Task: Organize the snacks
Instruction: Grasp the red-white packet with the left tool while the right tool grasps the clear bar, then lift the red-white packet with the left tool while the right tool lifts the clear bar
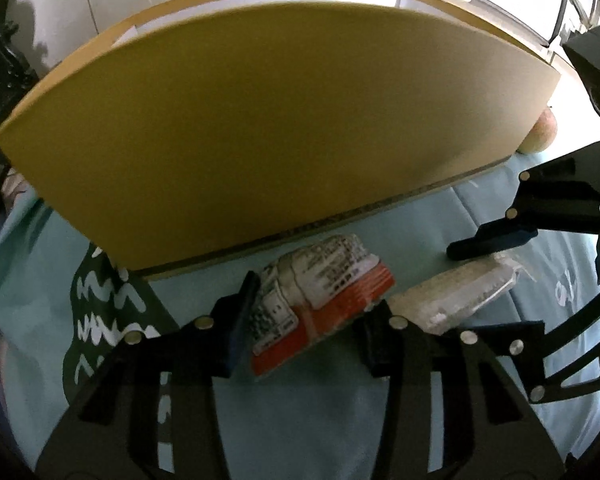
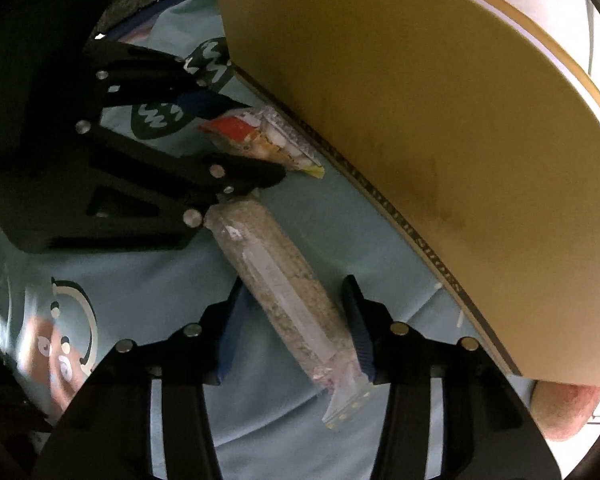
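An orange and white snack packet (image 1: 320, 296) lies on the light blue cloth in front of a yellow cardboard box (image 1: 236, 132). My left gripper (image 1: 312, 320) is open, its fingers on either side of the packet. A clear-wrapped grain bar (image 2: 288, 300) lies on the cloth beside the box (image 2: 420, 120). My right gripper (image 2: 296, 336) is open around the bar, fingers close on both sides. The bar also shows in the left wrist view (image 1: 460, 292), with the right gripper (image 1: 496, 280) over it. The packet (image 2: 260, 140) and left gripper (image 2: 236, 136) show in the right wrist view.
The blue cloth (image 1: 292, 420) has dark green and white prints. A peach-coloured round fruit (image 1: 542, 136) sits at the box's right end and shows in the right wrist view (image 2: 564, 408). A window and white wall lie behind the box.
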A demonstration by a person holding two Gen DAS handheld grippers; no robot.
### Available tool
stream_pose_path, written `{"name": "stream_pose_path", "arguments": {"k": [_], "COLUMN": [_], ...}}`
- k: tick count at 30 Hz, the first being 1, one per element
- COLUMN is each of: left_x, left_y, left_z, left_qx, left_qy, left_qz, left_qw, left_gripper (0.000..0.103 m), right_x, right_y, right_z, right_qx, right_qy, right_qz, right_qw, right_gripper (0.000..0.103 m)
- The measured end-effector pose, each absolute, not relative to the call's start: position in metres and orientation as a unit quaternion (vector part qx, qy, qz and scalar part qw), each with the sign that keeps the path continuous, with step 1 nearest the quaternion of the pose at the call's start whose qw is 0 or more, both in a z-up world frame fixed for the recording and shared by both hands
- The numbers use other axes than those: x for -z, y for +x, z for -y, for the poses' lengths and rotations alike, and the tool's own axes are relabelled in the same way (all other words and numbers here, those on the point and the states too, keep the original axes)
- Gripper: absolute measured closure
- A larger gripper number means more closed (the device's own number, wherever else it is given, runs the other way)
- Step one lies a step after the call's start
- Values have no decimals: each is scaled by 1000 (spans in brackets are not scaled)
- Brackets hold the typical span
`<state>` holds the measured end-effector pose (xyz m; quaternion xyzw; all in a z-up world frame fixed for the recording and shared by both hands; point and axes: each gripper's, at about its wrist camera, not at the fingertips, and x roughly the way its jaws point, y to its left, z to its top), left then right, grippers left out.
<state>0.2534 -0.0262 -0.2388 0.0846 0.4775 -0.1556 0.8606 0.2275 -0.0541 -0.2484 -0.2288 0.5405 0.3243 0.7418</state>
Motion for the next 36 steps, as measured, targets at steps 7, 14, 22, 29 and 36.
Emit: {"name": "stream_pose_path", "arguments": {"k": [7,14,22,29,36], "left_x": [228,227,226,237,236], "left_y": [223,214,217,242,227], "left_z": [28,21,16,20,14], "left_qx": [114,99,111,111,145], "left_qy": [91,82,78,66,81], "left_qz": [-466,-469,-472,-488,-496], "left_qw": [873,874,871,863,852], "left_gripper": [61,63,60,35,75], "right_x": [257,249,230,227,230], "right_y": [208,194,170,161,175], "right_z": [56,61,70,54,61], "right_qx": [-289,-267,-253,-262,-258], "right_qy": [-177,-130,-143,-218,-138], "right_qz": [-537,-538,-542,-525,-567], "right_qw": [773,789,789,780,770], "right_gripper": [73,75,74,38,75]}}
